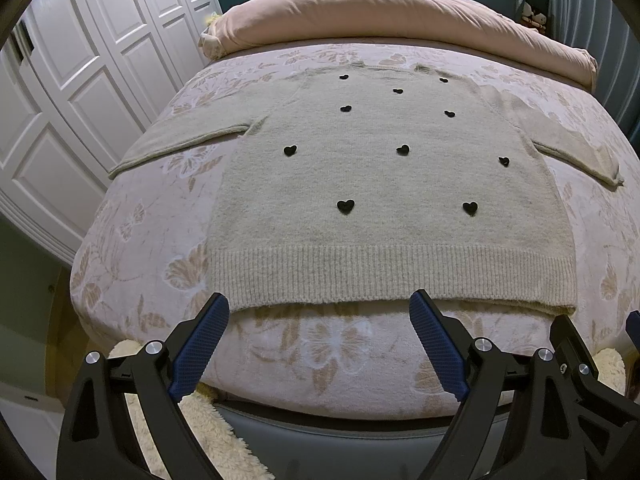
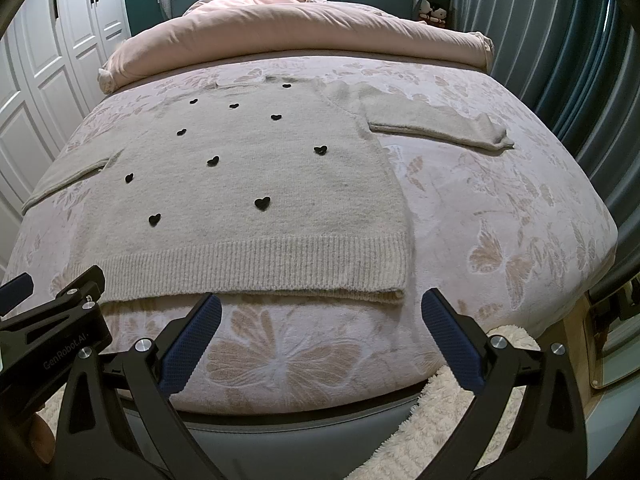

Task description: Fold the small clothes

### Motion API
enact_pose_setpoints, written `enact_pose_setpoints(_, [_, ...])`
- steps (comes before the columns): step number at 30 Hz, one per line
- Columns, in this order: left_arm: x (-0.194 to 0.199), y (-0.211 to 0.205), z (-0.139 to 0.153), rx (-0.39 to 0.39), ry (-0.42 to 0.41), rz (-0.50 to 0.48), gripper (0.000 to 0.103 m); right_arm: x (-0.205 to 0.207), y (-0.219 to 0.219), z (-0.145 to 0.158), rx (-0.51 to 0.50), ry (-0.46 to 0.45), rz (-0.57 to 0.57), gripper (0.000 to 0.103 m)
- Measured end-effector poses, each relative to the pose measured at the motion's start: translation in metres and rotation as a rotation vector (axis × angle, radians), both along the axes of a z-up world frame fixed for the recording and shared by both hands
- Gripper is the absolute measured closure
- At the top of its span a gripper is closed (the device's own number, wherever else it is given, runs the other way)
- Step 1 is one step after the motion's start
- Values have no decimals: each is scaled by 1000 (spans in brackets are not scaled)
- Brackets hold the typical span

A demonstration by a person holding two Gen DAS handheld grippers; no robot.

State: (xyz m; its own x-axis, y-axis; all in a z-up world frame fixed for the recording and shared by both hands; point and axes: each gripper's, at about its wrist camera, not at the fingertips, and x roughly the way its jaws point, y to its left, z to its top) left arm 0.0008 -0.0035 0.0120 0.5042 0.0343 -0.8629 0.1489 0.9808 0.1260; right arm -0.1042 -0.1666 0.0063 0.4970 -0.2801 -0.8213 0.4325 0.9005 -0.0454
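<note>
Sweater (image 1: 384,184) lies flat, face up, on the bed (image 1: 140,220), hem toward the foot edge, neckline toward the rolled pink duvet (image 1: 380,12). Nothing folded yet, by the look of it.

Left side: left sleeve (image 1: 180,136) runs out toward the bed's left edge, cuff right at the drop. Risk: tugging the body could drag that cuff over the side, toward the white wardrobe (image 1: 80,80).

Left gripper (image 1: 318,304): released, jaws wide, empty, just short of the ribbed hem (image 1: 392,276). Knit is thick and fuzzy; a shallow pinch would likely take the top layer only, and the back panel would lag and bunch.

Right gripper (image 2: 322,302): also released, empty, near the hem's right corner (image 2: 394,294). The two grippers sit close together; they could knock on the reach.

Right side: right sleeve (image 2: 440,126) lies out toward the right edge. Plush floral cover may cling and skew the fold.
</note>
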Motion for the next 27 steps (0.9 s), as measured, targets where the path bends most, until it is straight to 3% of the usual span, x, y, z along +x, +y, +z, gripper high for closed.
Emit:
enact_pose_setpoints(17, [2,0,-3,6,14,-1,16,1,-6,-4,15,14,-2,5])
enact_pose_setpoints(20, [7,-1,-9,-13,31,-2,12,6,-9,-11,33,16,13,5])
enact_pose_setpoints(24, [24,3,-17,-66,51,20,8,20,-38,-24,86,10,6,5])
enact_pose_setpoints(27, [41,5,-24,-65,57,35,5,38,-102,-37,160,1,-73,5])
